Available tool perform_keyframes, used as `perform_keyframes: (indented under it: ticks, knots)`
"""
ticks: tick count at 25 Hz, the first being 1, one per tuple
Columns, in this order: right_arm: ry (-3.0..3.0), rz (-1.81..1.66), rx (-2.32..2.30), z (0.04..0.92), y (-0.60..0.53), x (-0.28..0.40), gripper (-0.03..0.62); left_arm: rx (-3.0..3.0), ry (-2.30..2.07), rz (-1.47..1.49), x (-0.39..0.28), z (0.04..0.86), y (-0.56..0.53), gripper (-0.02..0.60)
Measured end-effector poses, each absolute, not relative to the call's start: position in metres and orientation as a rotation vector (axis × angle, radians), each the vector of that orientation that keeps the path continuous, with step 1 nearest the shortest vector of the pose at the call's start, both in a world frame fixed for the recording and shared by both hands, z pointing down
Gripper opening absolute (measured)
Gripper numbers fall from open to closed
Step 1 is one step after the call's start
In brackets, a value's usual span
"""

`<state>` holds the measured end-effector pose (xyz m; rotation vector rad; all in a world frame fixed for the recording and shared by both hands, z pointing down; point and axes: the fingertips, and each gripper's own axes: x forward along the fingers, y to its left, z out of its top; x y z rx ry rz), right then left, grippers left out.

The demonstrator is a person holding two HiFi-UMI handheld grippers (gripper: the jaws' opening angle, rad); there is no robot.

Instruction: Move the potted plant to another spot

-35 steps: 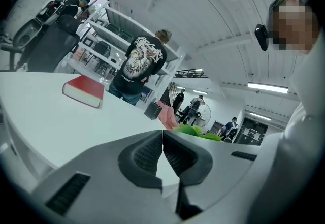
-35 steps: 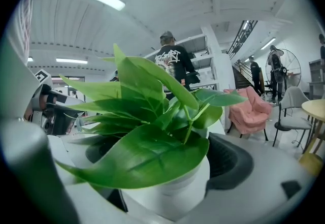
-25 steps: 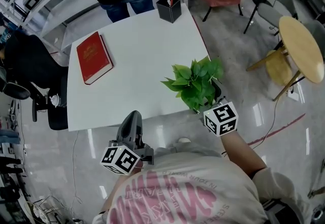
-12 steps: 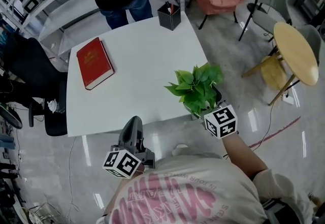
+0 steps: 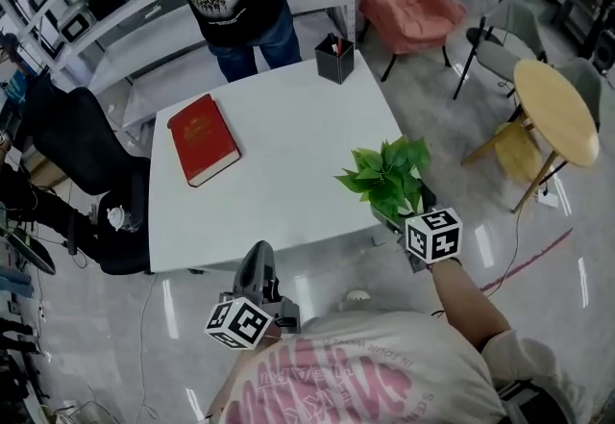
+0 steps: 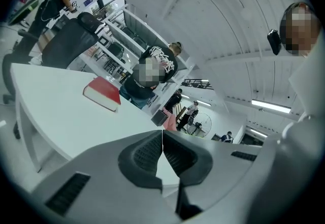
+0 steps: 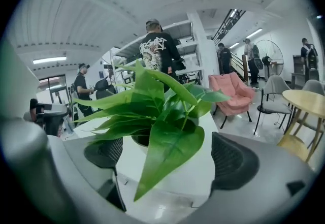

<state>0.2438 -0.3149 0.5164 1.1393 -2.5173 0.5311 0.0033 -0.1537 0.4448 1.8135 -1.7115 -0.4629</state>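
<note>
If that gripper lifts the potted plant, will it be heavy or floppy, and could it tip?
The potted plant likely tips easily: its leaves spread wider than the pot, and it stands near the table's edge. The leaves look thin, so they would probably bend against the right gripper, whose jaws stand apart either side.
</note>
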Motion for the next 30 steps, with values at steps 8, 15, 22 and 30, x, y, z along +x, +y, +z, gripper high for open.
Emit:
perform_keyframes:
  ticks: [8,15,22,30]
  knots:
    - [-2.492,0.683,1.29,0.495,-0.275,0.259,0.541,1.879,-1.645,-0.491,-0.001,0.421,-0.138,0.025]
    - [-2.449,0.892,1.439,0.494,-0.234,0.283,0.454,1.921,-1.565,-0.488,0.011,0.418,-0.122,0.025]
    - [-2.384,1.04,1.461,0.499,-0.187,0.28,0.106,1.965,-1.481,-0.48,0.028,0.415,-0.108,0.025]
    - [-2.613,0.933,1.373,0.428,-0.153,0.231,0.015,2.063,-1.422,-0.458,0.04,0.388,-0.093,0.025]
